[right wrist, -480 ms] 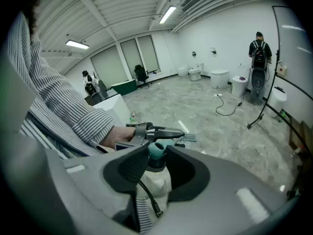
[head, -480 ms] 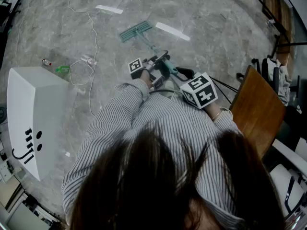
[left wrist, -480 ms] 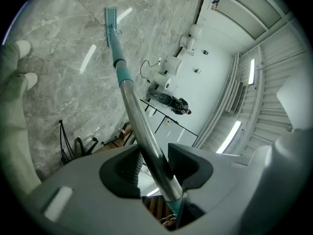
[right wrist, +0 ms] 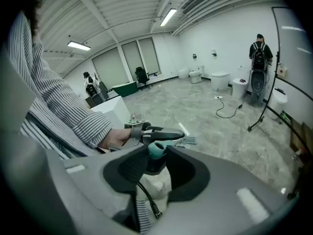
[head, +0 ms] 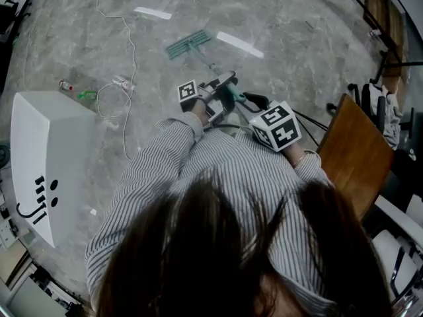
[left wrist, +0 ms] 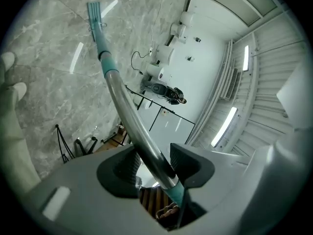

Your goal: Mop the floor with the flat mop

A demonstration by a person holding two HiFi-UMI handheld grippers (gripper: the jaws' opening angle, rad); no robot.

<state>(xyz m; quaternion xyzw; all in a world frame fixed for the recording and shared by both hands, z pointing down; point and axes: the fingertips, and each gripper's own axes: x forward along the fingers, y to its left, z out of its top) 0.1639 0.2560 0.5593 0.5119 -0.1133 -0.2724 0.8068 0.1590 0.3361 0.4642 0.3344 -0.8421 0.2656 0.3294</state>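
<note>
Your head camera looks steeply down at the marble floor (head: 284,18). Cameras on your left gripper (left wrist: 151,166) and right gripper (right wrist: 155,161) sit close behind their tongs; all three share the flat mop (head: 188,43).

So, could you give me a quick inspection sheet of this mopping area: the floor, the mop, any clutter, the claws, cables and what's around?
Surface: grey marbled floor, with bright light reflections.
Job's things: flat mop head lies flat on the floor; its mop handle runs back to the person.
Clutter: small bottle and a green item on the floor.
Claws: left claw shut on the mop handle partway along; right claw shut on its teal top end.
Cables: white cable trails across the floor.
Surroundings: white box at left, wooden board at right, toilets by the far wall.
</note>
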